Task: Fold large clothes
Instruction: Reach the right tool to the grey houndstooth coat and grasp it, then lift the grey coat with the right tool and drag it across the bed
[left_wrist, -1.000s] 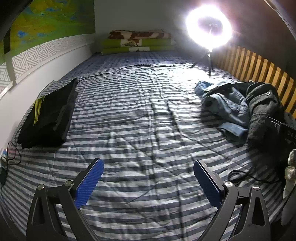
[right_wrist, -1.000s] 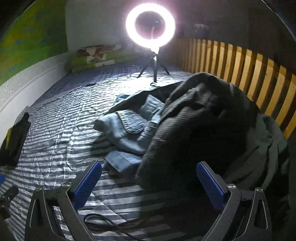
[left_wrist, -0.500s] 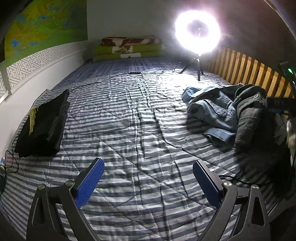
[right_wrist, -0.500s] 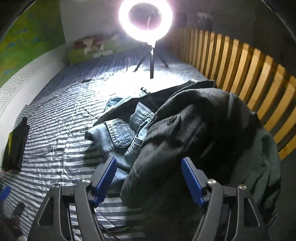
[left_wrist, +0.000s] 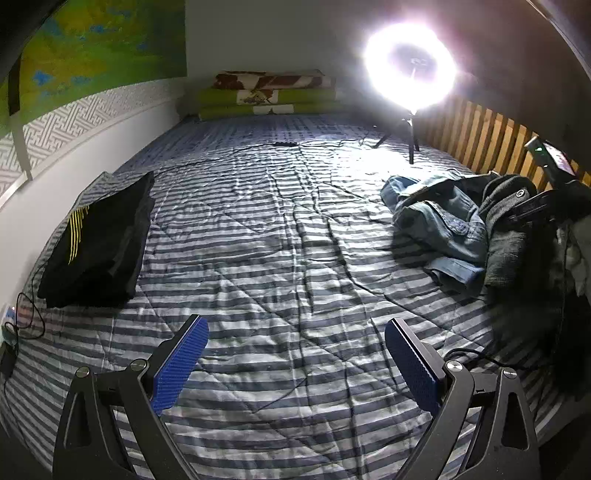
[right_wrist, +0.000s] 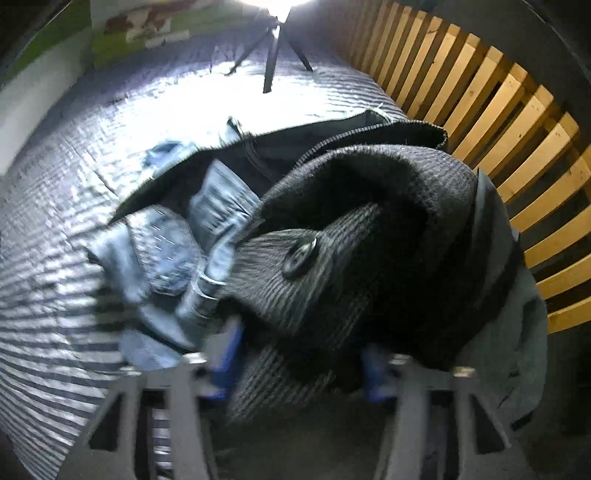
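A crumpled pile of clothes lies at the right side of the striped bed (left_wrist: 277, 240): a blue denim jacket (left_wrist: 439, 229) (right_wrist: 166, 258) and a dark knit coat (left_wrist: 506, 236) (right_wrist: 369, 229) with a big button. My right gripper (right_wrist: 299, 365) is pushed into the pile. A fold of the knit coat sits between its blue fingers and hangs over their tips, and the view is blurred. My left gripper (left_wrist: 295, 354) hovers open over bare bedspread near the front edge, holding nothing. A folded black garment (left_wrist: 99, 240) with yellow stripes lies at the left.
A lit ring light (left_wrist: 410, 66) on a tripod (right_wrist: 271, 55) stands on the bed at the back right. A wooden slat rail (right_wrist: 517, 129) borders the right side. Folded bedding (left_wrist: 266, 96) is stacked at the far wall. Cables (left_wrist: 472, 354) trail near the front corners.
My right gripper has moved forward and down into the pile, its fingers narrowing around the knit coat. The left gripper has turned slightly and stays open.
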